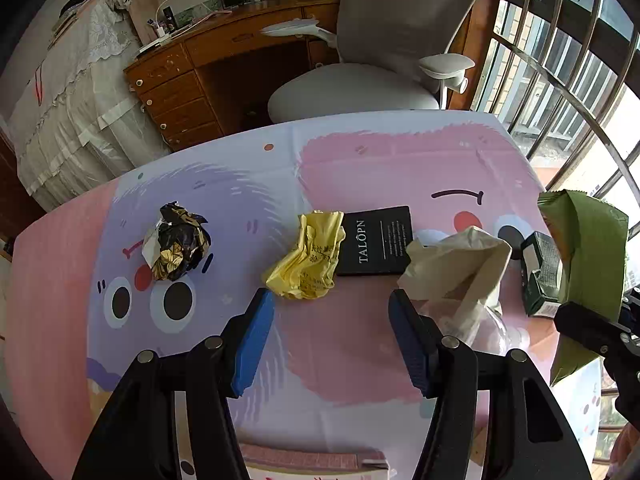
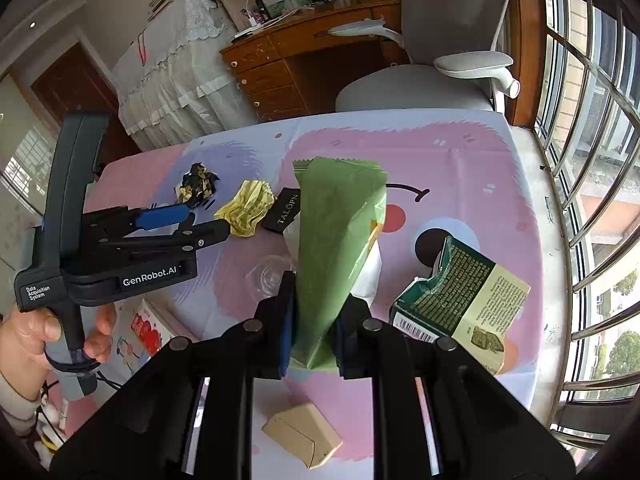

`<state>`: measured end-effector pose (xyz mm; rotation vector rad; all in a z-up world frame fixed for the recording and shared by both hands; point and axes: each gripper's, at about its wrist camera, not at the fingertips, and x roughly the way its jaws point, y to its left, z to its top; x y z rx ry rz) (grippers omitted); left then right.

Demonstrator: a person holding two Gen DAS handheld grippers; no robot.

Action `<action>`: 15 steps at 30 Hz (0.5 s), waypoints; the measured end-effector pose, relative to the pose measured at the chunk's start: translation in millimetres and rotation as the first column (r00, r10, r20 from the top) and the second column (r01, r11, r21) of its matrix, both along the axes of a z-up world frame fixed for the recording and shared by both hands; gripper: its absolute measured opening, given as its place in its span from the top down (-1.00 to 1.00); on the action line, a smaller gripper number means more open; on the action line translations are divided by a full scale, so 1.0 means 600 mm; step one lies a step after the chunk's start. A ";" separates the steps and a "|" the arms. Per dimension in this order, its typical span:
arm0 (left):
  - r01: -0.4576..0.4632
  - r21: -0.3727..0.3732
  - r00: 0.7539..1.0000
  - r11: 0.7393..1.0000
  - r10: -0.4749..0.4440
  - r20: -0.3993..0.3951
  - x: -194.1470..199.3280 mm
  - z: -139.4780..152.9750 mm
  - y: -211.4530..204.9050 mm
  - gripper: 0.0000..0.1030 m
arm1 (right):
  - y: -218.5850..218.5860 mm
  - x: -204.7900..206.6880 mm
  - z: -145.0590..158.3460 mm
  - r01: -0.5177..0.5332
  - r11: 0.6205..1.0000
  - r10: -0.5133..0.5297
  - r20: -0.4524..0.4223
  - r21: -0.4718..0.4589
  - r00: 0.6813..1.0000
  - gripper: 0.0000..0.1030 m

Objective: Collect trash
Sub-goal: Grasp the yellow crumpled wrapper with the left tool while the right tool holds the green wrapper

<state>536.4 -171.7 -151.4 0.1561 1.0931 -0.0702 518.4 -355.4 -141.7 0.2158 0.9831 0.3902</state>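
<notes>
Clamped in the right gripper [image 2: 312,336], a green wrapper [image 2: 340,256] stands upright above the table [image 2: 480,168], while the left gripper [image 1: 332,328] hangs with its jaws spread wide, the crumpled yellow paper [image 1: 308,256] lying just ahead of its left fingertip and touching a black card [image 1: 376,240]. Only the right wrist view shows a hand [image 2: 36,332] holding the left gripper's handle, a torn green box [image 2: 460,304] and a small tan box [image 2: 304,440]; the left wrist view gives the black and gold foil wad [image 1: 176,240] and a beige paper bag [image 1: 460,268] more clearly.
</notes>
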 end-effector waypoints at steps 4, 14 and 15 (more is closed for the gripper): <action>-0.041 0.004 0.999 0.999 0.041 -0.024 0.058 -0.036 0.016 -0.18 | -0.012 0.029 -0.007 0.035 0.999 -0.034 -0.011 0.033 0.999 0.74; -0.077 -0.023 0.994 0.997 0.075 -0.083 0.114 -0.117 0.032 0.44 | -0.014 0.014 -0.049 0.038 0.999 -0.036 -0.053 0.036 0.998 0.74; -0.071 -0.020 0.995 0.997 0.069 -0.078 0.111 -0.117 0.029 0.46 | -0.014 0.012 -0.050 0.038 0.999 -0.036 -0.055 0.036 0.998 0.74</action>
